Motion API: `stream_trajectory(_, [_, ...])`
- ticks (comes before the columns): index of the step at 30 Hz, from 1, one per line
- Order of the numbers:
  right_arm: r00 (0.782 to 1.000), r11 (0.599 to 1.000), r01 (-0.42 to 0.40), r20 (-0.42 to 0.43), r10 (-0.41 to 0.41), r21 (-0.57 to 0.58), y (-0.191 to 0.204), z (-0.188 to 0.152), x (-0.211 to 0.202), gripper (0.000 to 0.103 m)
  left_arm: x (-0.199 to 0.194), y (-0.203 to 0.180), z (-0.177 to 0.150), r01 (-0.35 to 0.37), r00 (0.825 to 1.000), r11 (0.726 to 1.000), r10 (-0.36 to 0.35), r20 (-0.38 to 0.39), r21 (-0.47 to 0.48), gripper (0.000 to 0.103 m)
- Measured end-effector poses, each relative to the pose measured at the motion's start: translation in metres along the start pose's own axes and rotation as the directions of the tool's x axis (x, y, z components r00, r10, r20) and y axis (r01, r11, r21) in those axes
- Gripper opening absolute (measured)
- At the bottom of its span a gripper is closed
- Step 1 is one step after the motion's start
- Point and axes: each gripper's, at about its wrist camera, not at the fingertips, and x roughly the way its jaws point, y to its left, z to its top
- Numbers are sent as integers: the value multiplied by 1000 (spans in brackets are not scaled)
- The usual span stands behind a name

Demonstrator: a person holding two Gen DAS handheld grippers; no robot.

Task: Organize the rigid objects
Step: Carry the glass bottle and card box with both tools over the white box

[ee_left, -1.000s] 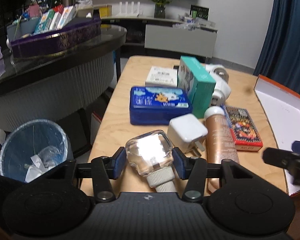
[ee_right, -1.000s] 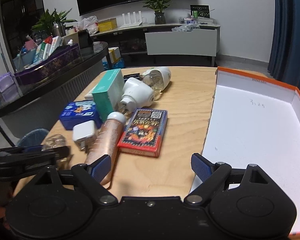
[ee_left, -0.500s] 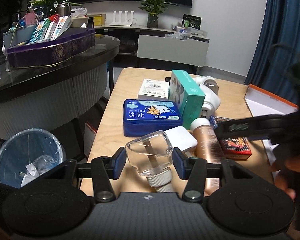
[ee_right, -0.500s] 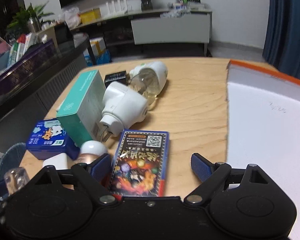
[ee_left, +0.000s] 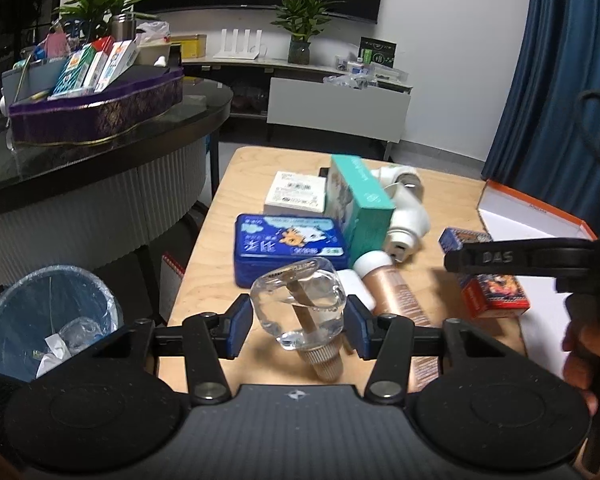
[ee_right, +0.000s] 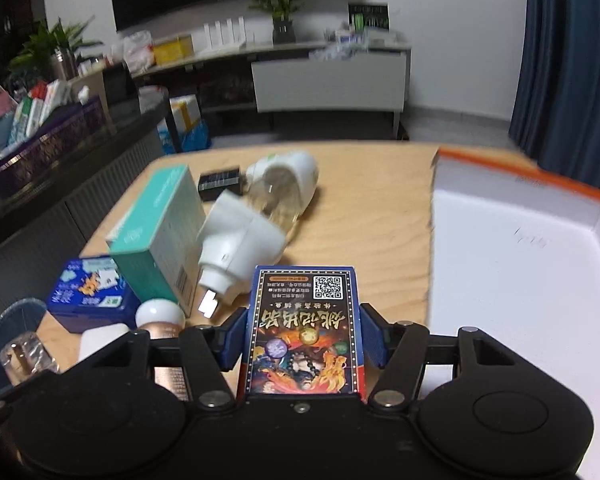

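My left gripper [ee_left: 299, 326] is shut on a clear glass bottle [ee_left: 299, 306] with a ribbed cap, held above the wooden table's [ee_left: 216, 272] near left part. My right gripper [ee_right: 304, 334] has closed on a colourful card box [ee_right: 305, 332], its pads against both long sides; the box also shows in the left wrist view [ee_left: 494, 294]. On the table lie a blue tin [ee_left: 289, 246], a teal box [ee_left: 360, 208], a white plug device [ee_right: 240, 240], a copper tube [ee_left: 396, 296] and a white charger [ee_left: 354, 286]. An open orange-rimmed white box [ee_right: 520, 264] lies at the right.
A white flat carton [ee_left: 296, 198], a small black box [ee_right: 220, 182] and a second white bulb-shaped device [ee_right: 286, 182] lie at the table's far end. A blue waste bin [ee_left: 52, 320] stands left of the table, beside a dark round counter [ee_left: 100, 152].
My right gripper moved forward and down over the card box and closed on it. My left gripper kept the glass bottle and rose a little, tilting the view.
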Motion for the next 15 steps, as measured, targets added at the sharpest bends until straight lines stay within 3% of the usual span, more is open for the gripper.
stream_trajectory(9, [991, 999, 19, 132, -23, 37, -40, 9, -65, 71, -24, -40, 22, 64, 996, 996, -68, 53, 68, 51])
stream_trajectory(15, [974, 994, 81, 206, -95, 75, -79, 20, -102, 71, -28, -89, 48, 158, 983, 978, -169, 72, 137, 51])
